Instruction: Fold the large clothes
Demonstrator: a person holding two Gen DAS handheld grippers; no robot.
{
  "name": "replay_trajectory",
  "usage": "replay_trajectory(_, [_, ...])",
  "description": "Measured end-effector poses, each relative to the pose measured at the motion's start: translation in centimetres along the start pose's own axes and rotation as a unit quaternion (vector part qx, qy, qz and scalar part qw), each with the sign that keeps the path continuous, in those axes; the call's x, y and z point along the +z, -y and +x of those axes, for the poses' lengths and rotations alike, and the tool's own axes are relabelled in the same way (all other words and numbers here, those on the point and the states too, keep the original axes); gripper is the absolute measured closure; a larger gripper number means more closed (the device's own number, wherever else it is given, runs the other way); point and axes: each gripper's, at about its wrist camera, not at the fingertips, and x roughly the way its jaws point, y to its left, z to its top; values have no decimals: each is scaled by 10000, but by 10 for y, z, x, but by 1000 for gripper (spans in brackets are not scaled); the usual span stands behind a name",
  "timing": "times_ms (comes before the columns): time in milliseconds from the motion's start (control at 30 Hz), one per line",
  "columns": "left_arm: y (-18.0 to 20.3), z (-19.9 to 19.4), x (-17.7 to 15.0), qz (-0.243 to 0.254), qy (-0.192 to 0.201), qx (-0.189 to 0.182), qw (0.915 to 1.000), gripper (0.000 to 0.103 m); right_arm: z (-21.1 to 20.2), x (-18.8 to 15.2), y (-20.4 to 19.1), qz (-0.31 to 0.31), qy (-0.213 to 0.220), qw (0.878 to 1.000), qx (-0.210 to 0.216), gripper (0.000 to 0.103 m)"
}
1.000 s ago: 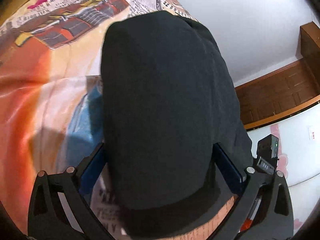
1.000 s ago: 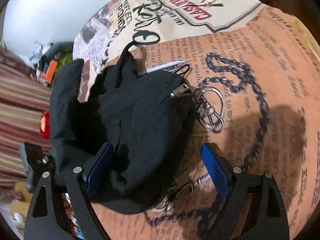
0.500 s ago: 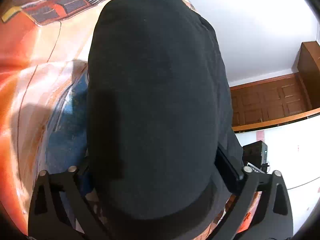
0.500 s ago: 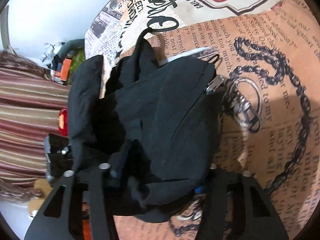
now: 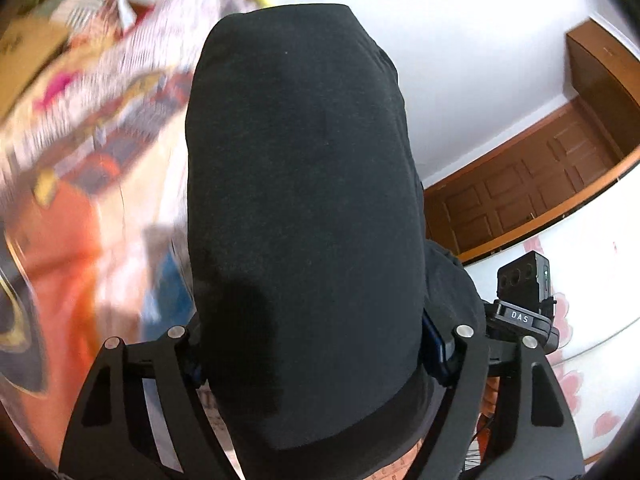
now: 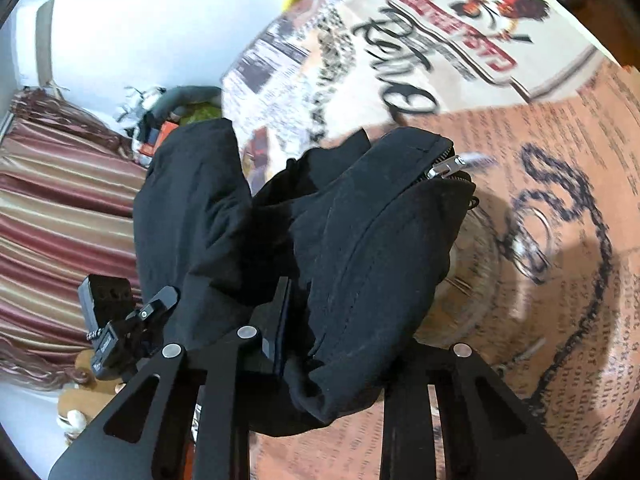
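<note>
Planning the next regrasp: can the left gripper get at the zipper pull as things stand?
Probably not. The left gripper is wrapped around a thick fold of the black garment, and the zipper pull sits ahead of the right gripper, which has just clamped its own bunch.

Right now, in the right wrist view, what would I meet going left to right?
Striped curtain → the other tool's small black camera → black garment → metal zipper pull → printed chain on the orange bedspread.

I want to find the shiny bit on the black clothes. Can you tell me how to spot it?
Look at the printed bedspread with the drawn chain. On it lies the black garment clamped in the right gripper. At its far edge sits a silver zipper pull, the only metal thing on the dark cloth.
</note>
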Motion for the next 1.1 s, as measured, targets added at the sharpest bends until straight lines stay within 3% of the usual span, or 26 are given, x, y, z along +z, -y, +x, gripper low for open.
replay_trajectory(333, [-2,-67,73,547,728,42,9958,25,17,47,-76,-617,618,9950,486,81])
replay_trajectory(600, [-60,-68,121,652,825,166,9943,25,75,78,-97,-848,591,9939,395,81])
replay_trajectory(800, [-151,-13,128,-54,323,432,9985,24,151,82,-71,-579,180,9982,19,81])
replay_trajectory(933, [-217,35,110,-877,-271,878,9919,16,200,72,-44,-373,-266,9986,-264,81])
replay_trajectory(1033, [-237,31,98,-1227,-65,381,9917,15,202,64,-41,-493,-158,9982,-303,77])
replay_trajectory(1100, [-232,27,95,-1162,-70,470,9921,14,197,62,-45,-604,-146,9973,-401,76])
